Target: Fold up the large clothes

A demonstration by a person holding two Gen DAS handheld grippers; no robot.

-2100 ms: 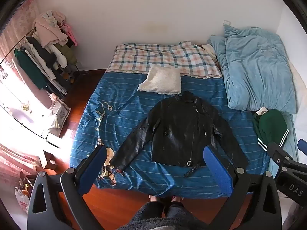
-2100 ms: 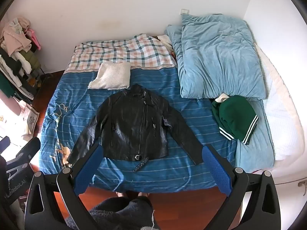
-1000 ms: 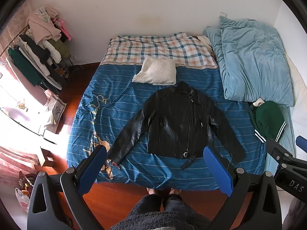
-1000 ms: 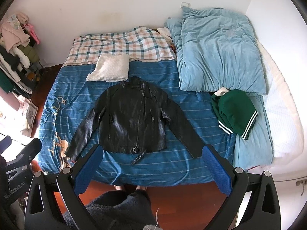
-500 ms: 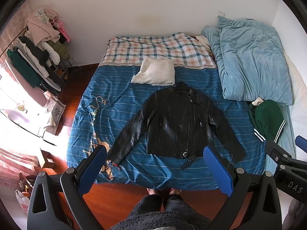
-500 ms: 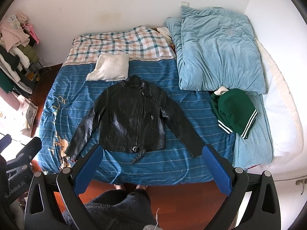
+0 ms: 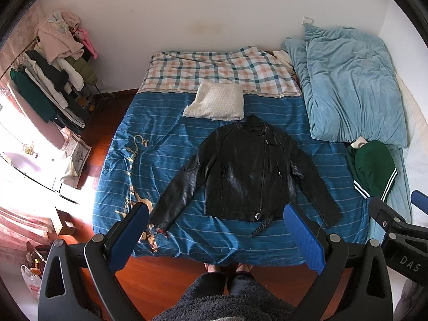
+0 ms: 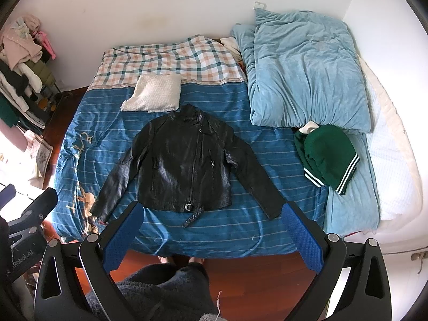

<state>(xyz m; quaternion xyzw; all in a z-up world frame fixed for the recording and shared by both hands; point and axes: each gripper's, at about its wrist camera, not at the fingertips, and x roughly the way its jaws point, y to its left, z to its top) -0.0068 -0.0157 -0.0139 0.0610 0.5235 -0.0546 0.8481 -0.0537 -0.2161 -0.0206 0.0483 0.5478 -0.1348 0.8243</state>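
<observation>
Your left gripper (image 7: 216, 236) hangs with fingers spread wide, empty, and so does your right gripper (image 8: 211, 236). The black jacket (image 7: 248, 176) lies flat on the bed (image 7: 160, 144), beyond both sets of fingertips, sleeves out.

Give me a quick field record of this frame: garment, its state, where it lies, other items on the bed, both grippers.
garment: black leather jacket
state: spread flat, front up, zipped, both sleeves angled out, unfolded
location: middle of the blue striped bedspread, hem toward the person
belt: loose strap trailing from the hem buckle
other items: white folded knit just above the collar; green garment with white stripes to the right; light blue duvet bundled at far right
left gripper: jaws open, holding nothing, above the bed's near edge
right gripper: jaws open, holding nothing
</observation>
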